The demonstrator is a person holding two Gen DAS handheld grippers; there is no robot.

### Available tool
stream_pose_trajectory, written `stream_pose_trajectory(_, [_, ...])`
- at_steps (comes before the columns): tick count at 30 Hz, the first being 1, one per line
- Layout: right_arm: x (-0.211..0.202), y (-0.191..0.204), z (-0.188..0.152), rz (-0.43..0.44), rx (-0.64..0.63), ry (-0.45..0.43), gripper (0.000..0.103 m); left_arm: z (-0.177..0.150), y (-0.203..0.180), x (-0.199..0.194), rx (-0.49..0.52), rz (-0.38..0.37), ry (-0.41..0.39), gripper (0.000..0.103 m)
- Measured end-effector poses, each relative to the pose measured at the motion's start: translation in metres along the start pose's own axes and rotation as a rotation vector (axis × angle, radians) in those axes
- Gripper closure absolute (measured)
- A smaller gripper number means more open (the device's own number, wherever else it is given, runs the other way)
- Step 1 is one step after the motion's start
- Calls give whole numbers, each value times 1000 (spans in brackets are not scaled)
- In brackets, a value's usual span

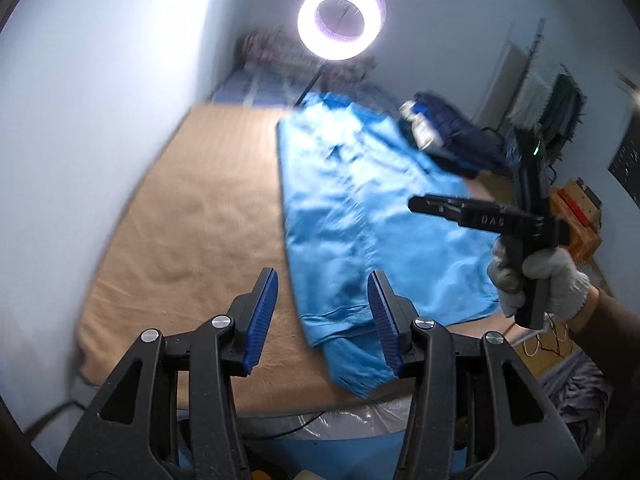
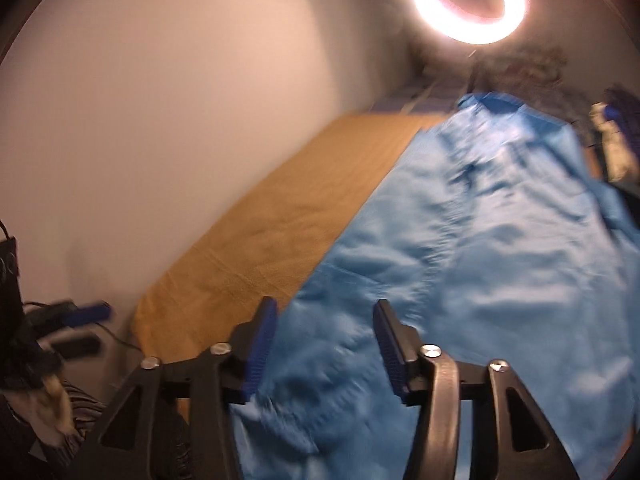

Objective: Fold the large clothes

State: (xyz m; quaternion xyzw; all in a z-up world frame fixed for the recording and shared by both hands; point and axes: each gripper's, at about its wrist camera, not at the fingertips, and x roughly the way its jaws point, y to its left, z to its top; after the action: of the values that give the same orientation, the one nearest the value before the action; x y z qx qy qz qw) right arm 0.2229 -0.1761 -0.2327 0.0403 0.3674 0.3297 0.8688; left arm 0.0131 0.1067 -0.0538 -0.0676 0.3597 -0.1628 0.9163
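Left wrist: blue garment (image 1: pixel 372 216) (creased, flat)

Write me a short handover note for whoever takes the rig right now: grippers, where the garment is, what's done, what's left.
Left gripper: open, empty, raised above the near end of the garment.
Right gripper: open, empty, also above the cloth, held in a gloved hand.
Light blue garment: lies lengthwise on the tan mat, long and narrow, apparently folded in along its sides; near end bunched.
Left: fold it across its length, likely near end toward the ring light.
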Motion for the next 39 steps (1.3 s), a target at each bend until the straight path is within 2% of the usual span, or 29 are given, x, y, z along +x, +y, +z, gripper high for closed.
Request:
stream_pose_trajectory(2, [-33,-9,-6,-25,21,-50,46,9,-13,-28,23,0,-18,55])
stream_pose_trajectory(3, [-46,-15,-8,-37,32,-68,41,15,-21,-44,33,-10,-36,53])
stream_pose_trajectory(4, [-62,-21,-12,-57,44,-88,38,22,-26,-57,39,-22,-52,46])
stream_pose_trajectory(6, [-90,-30,-18,-92,49,-121,23,34,-39,-84,49,-45,-98,38])
stream_pose_trajectory(8, [-112,-39,-23,-131,41,-148,15,44,-51,-102,69,-56,-135,35])
stream_pose_trajectory(10, [-132,-52,-29,-183,37,-169,12,54,-63,-111,87,-51,-153,20])
stream_pose_trajectory(13, [-158,-80,-41,-265,84,-183,12,65,-79,-104,105,-83,-158,17])
stream_pose_trajectory(16, [-178,-120,-55,-307,194,-192,12,71,-96,-74,113,-112,-128,17])
stream_pose_trajectory(21, [-212,-189,-85,-445,362,-210,12,73,-117,2,114,-158,-26,17])
stream_pose_trajectory(26, [-247,-259,-120,-536,571,-240,14,77,-136,81,99,-202,82,17])
stream_pose_trajectory(33, [-265,-344,-172,-495,884,-276,21,72,-152,149,70,-242,175,17])
stream_pose_trajectory(39, [-254,-384,-186,-522,965,-256,22,63,-166,177,124,-215,218,17])
